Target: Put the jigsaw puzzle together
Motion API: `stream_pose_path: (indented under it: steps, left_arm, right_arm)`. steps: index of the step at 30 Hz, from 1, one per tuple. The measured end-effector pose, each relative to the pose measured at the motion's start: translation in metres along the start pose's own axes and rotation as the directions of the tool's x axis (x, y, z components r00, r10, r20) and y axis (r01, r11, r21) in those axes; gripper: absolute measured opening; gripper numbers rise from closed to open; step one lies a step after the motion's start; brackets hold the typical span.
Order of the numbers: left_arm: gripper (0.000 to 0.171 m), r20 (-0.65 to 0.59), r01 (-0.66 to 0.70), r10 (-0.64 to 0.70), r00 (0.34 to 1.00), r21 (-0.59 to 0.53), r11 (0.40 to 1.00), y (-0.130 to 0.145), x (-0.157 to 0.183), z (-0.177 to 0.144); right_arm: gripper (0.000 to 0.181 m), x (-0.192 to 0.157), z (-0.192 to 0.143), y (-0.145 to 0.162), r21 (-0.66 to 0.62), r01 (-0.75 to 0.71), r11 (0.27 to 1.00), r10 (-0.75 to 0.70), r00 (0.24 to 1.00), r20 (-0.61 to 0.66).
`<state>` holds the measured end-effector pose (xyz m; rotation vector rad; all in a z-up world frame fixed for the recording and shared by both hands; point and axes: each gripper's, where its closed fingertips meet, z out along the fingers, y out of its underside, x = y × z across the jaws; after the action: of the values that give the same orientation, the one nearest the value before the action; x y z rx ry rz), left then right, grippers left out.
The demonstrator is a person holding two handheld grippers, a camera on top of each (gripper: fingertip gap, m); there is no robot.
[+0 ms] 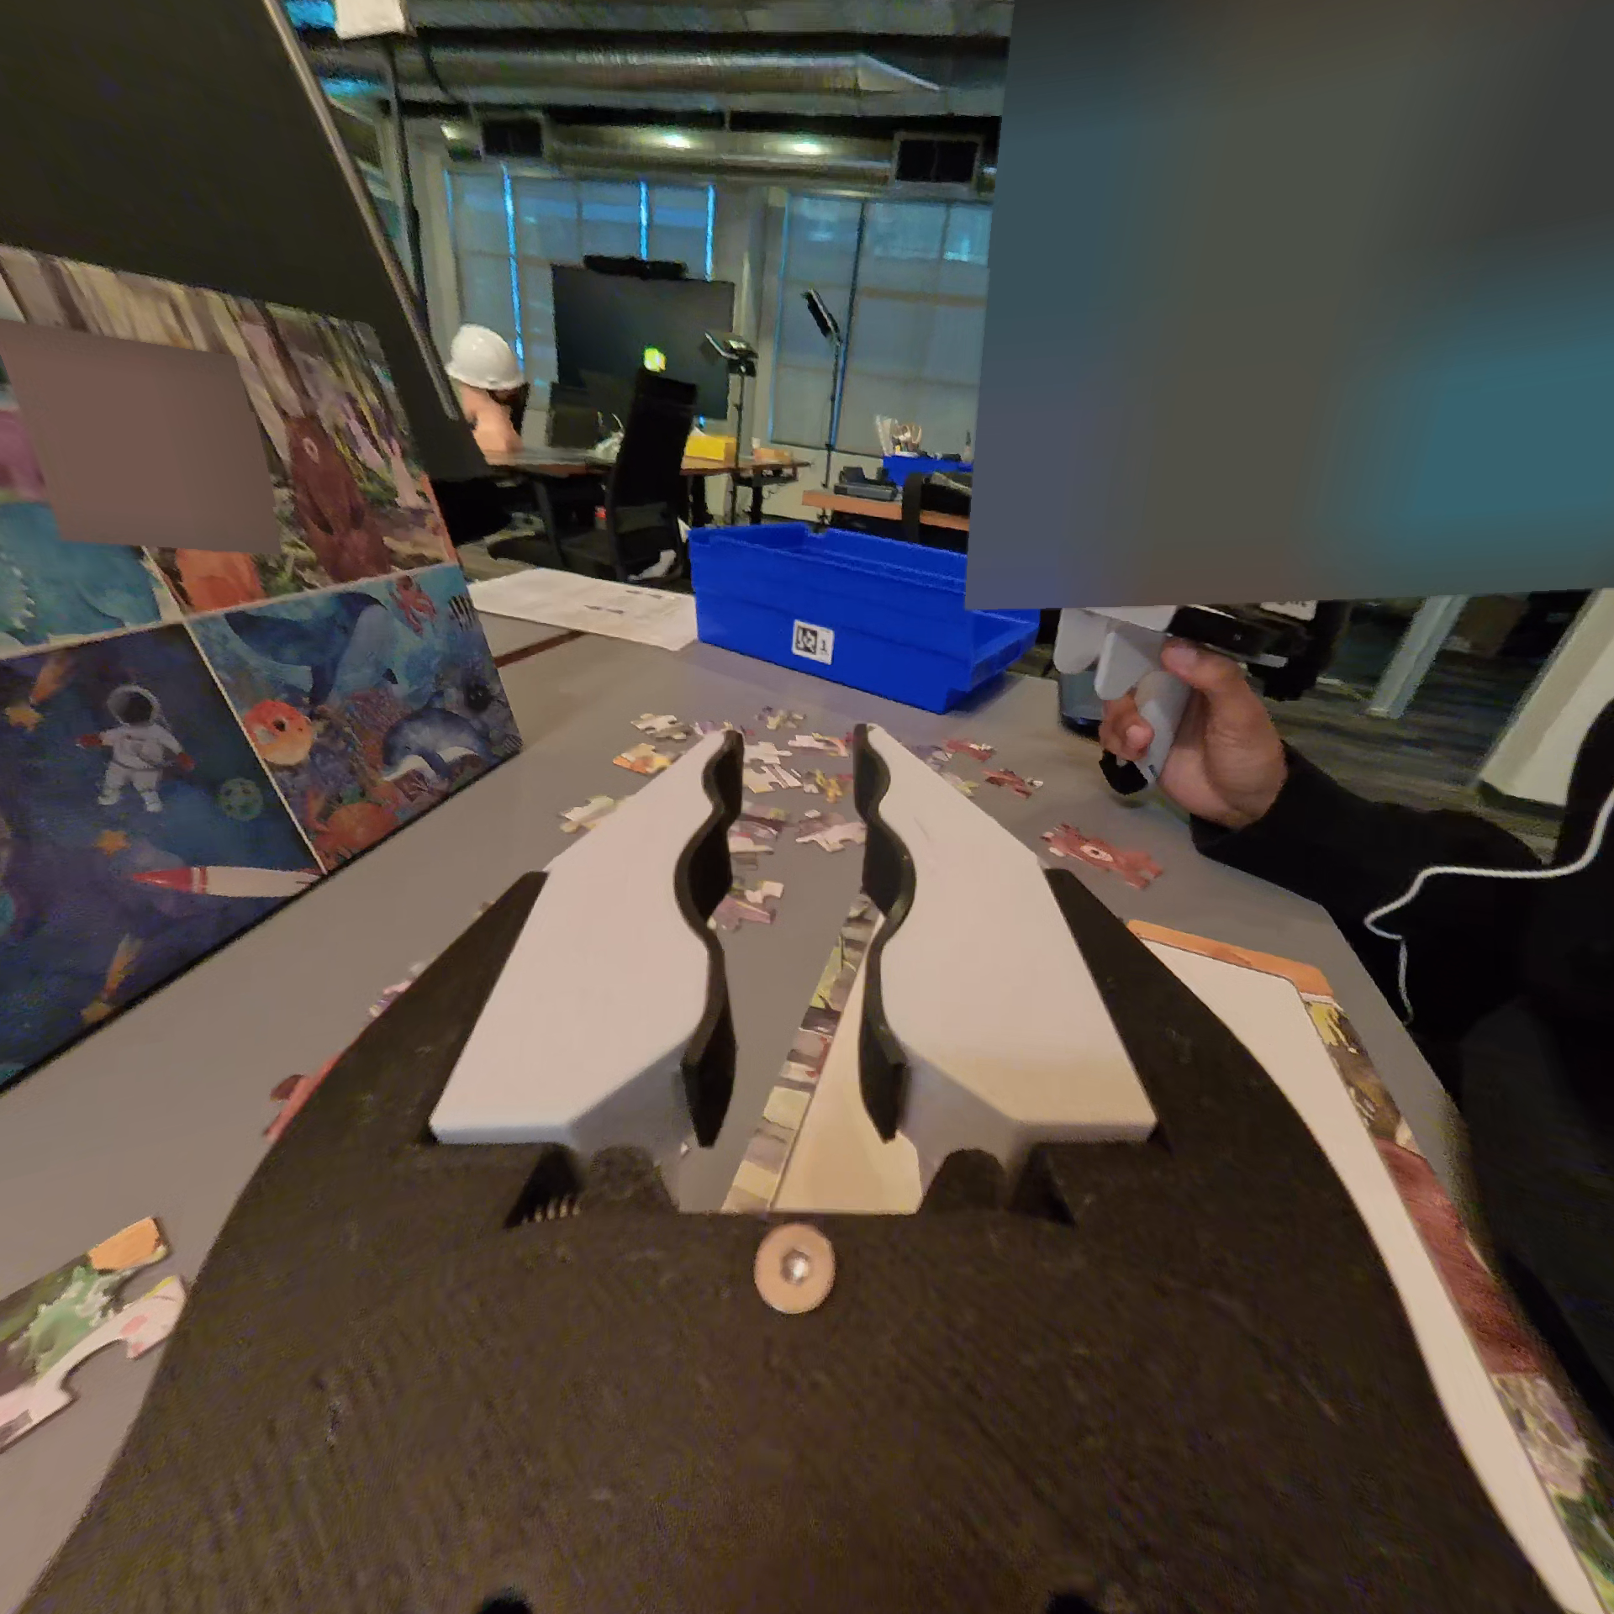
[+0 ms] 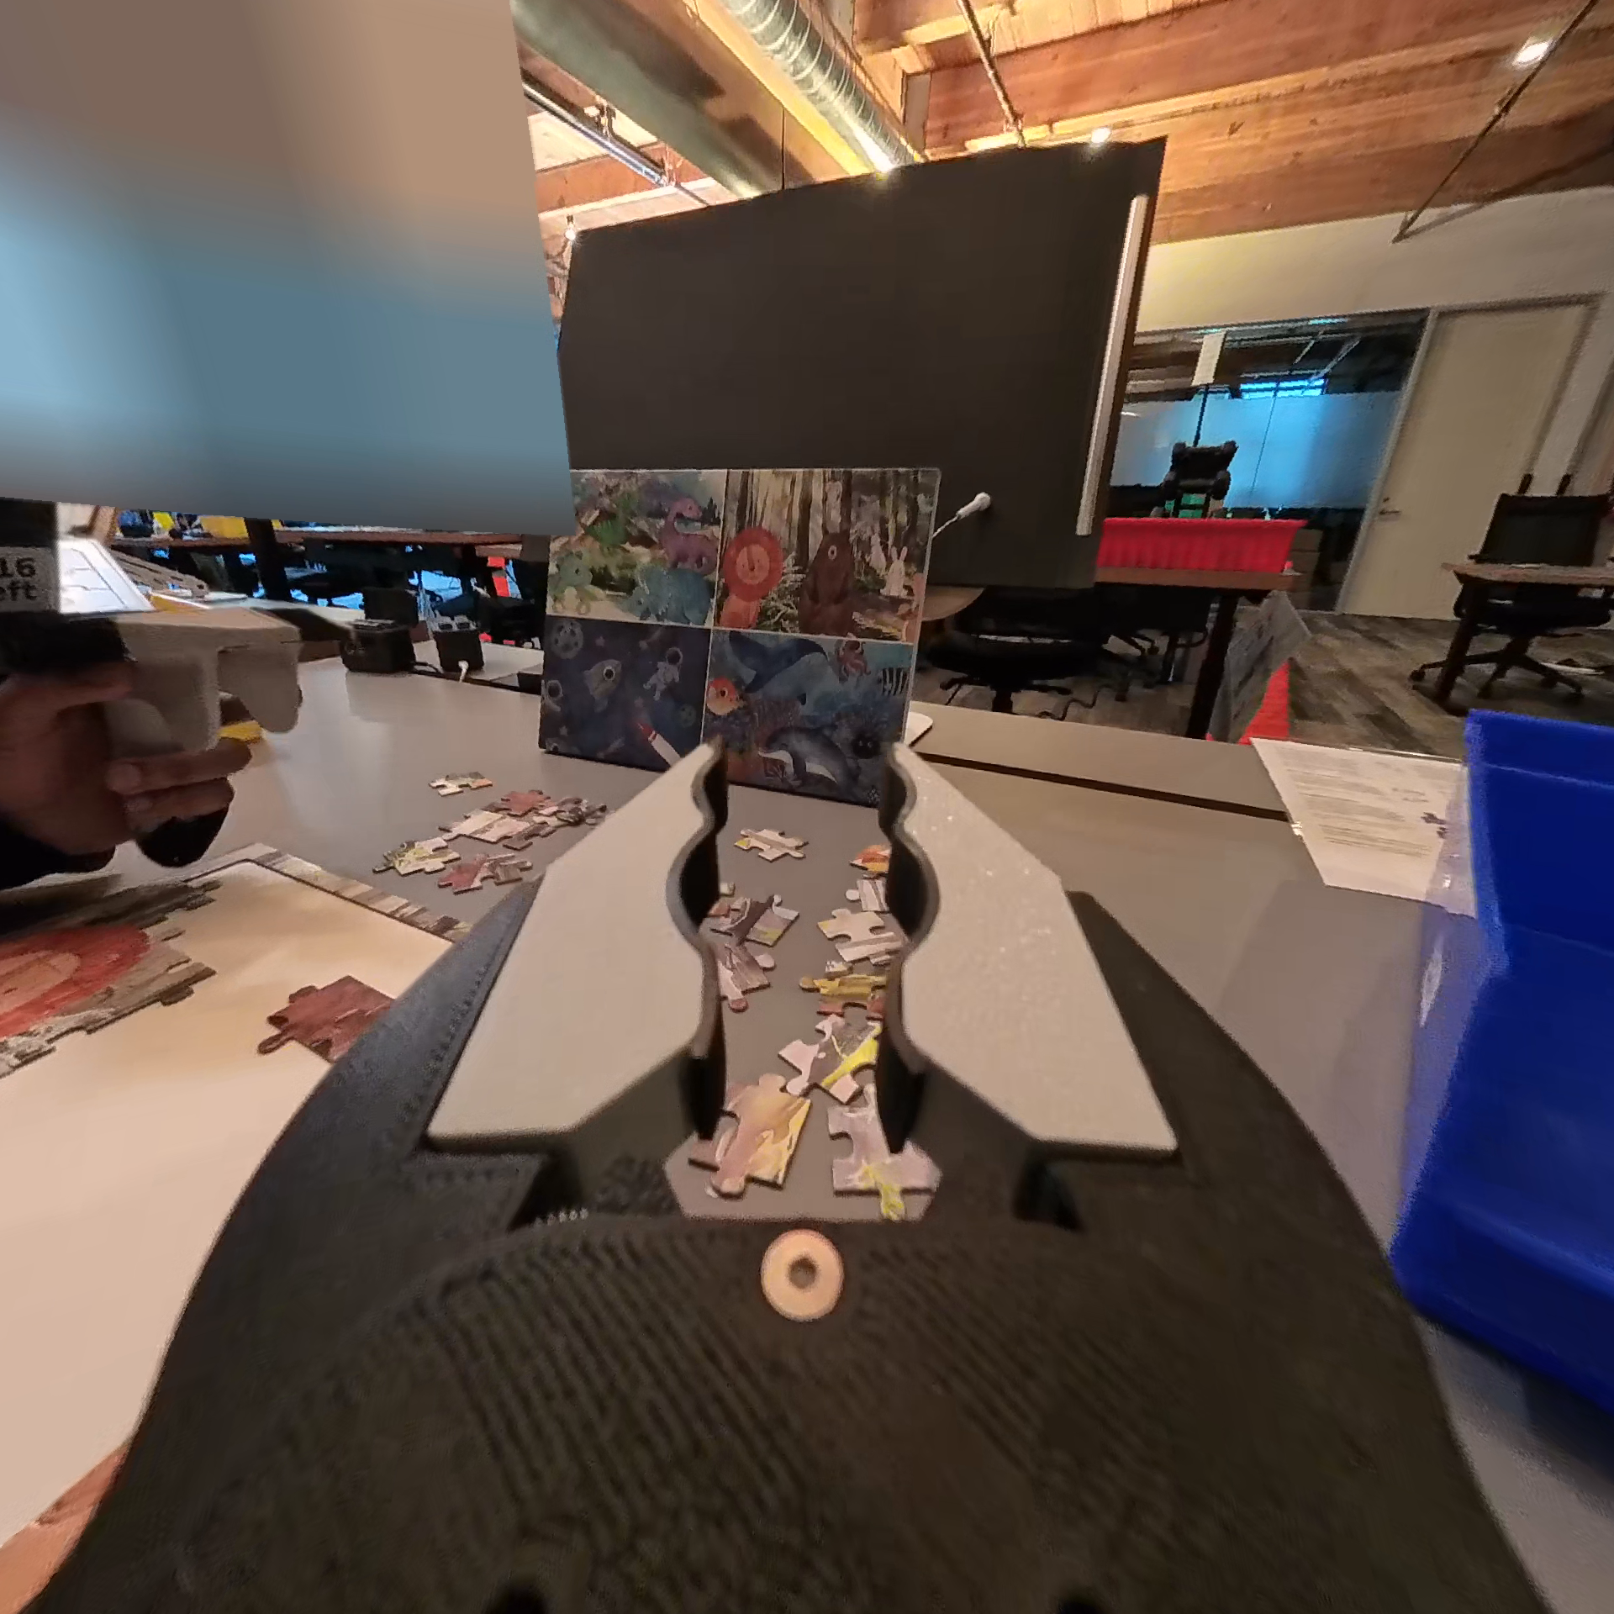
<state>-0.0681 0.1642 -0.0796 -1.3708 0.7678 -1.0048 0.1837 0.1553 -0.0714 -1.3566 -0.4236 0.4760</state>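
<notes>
My left gripper (image 1: 796,742) hangs over the smooth grey table (image 1: 262,1004) with its two fingers a moderate way apart and nothing between them; each finger is a pale matte wedge lined with a wavy black pad, seated in a coarse, ridged black printed body. My right gripper (image 2: 803,755) is built the same way and stands just as parted and empty, above a scatter of loose puzzle pieces (image 2: 786,1031), flat glossy card with knobs and sockets, too many and too overlapped for me to count. The puzzle board (image 2: 175,1092) lies on the table to the left of them, white-faced with an orange-brown rim, part of the picture already joined along its edge and one lone brown piece (image 2: 327,1017) on the bare middle. One picture box (image 2: 734,624) stands upright beyond, showing four painted panels. One blue plastic bin (image 1: 856,611) carries a small white sticker with a printed code. A printed sheet of paper (image 2: 1362,803) lies beside the bin.
</notes>
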Motion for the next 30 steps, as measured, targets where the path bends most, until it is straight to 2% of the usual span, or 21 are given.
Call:
stream_pose_path:
  steps: [12,18,30]
  left_arm:
    - [0.022,0.039,-0.05,0.05,0.998,-0.011,0.999,0.001,-0.0025,-0.0007]
    - [0.022,0.03,0.002,-0.003,1.0,0.035,0.999,-0.0069,-0.0022,-0.002]
    - [0.021,0.031,-0.004,0.003,1.0,0.027,1.0,-0.0054,-0.0011,-0.0008]
  right_arm:
    - [0.032,-0.0054,0.0005,0.0021,-0.008,-0.004,1.0,0.005,1.0,0.023]
    - [0.032,-0.0063,0.0014,0.0037,-0.017,-0.002,1.0,0.002,1.0,0.025]
    - [0.031,-0.007,0.0025,0.0058,-0.026,0.006,1.0,-0.005,1.0,0.025]
